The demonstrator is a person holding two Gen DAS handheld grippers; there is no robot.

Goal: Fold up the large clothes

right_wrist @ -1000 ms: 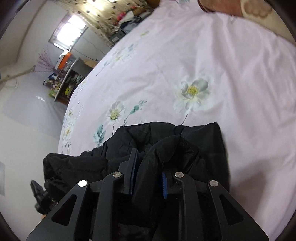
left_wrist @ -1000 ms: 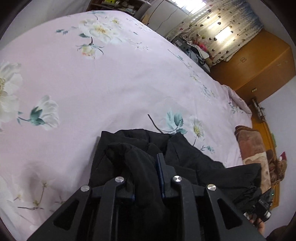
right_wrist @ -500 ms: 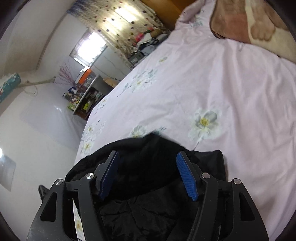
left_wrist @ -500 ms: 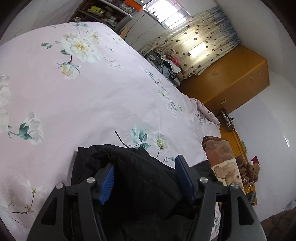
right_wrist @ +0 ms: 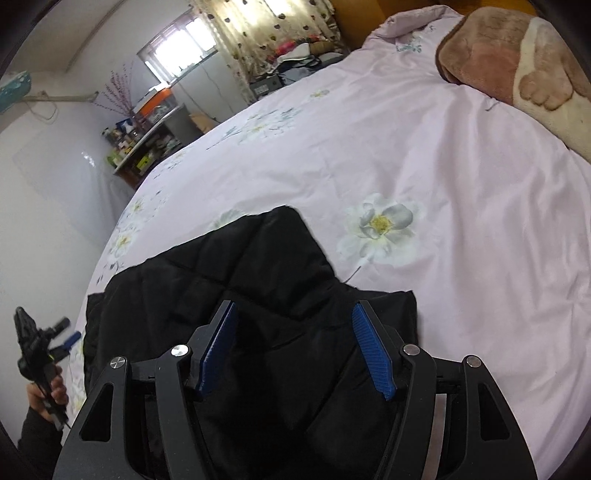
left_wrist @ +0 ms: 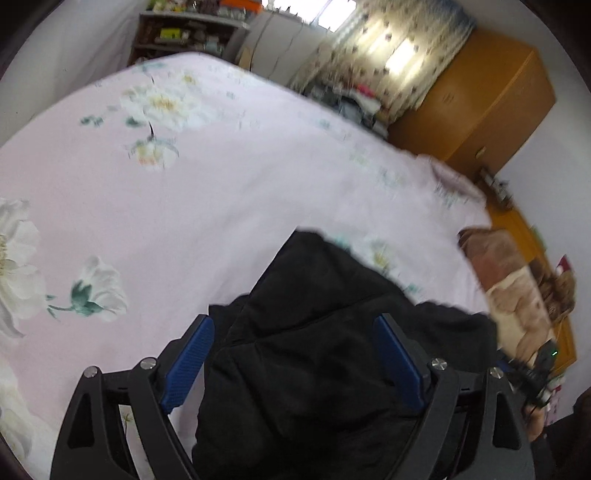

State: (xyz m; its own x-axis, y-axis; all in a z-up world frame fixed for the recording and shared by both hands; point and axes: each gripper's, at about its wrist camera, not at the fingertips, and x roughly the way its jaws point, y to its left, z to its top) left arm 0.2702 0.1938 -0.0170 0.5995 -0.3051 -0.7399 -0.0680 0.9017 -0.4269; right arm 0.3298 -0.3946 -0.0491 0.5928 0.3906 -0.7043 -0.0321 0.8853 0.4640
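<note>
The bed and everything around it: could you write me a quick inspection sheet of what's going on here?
Surface: bed with a pink floral sheet, fairly smooth.
Job's things: black quilted jacket lying on the sheet at the near edge, partly folded, one corner pointing up the bed.
Clutter: brown plush blanket near the head of the bed.
Grippers: left gripper and right gripper both open above the jacket, blue pads apart, gripping nothing.
Cables: nothing seen on the bed.
Surroundings: spotted curtain at a bright window, cluttered shelf, orange wooden wardrobe, white walls. The left view is motion-blurred.
</note>
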